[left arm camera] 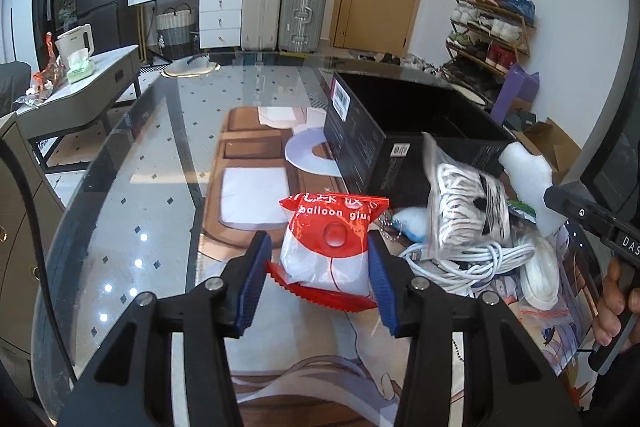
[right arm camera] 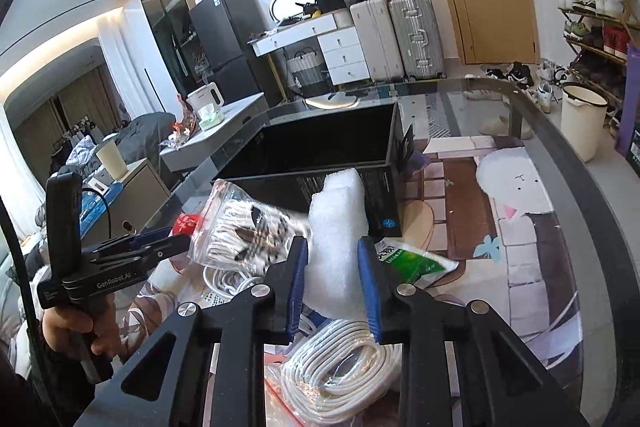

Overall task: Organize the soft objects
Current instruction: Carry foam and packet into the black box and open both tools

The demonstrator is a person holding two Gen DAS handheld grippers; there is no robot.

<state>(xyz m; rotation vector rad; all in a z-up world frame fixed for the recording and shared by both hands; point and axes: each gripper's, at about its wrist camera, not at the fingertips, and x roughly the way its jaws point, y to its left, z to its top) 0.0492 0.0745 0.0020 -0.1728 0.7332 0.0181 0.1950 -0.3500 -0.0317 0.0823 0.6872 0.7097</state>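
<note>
Your left gripper point(left arm camera: 318, 269) has its blue pads pressed on both sides of the red-and-white balloon glue packet point(left arm camera: 330, 247), jaws at a middling width and holding it, with the packet's red bottom edge hanging just over the glass table point(left arm camera: 132, 187), out toward the middle of the top. Your right gripper point(right arm camera: 332, 277) is clamped narrow on the white foam piece point(right arm camera: 340, 227), which stands up between the pads in front of the open black box point(right arm camera: 320, 143). That box sits toward the far side of the table. Just beside the foam, a clear zip bag of white cords point(right arm camera: 240, 227) leans near the box's front wall. Below your right jaws lies a bagged coil of white cable point(right arm camera: 340, 367), and a green packet point(right arm camera: 416, 261) rests flat on the printed mat point(right arm camera: 520, 247) by the box's near corner.
</note>
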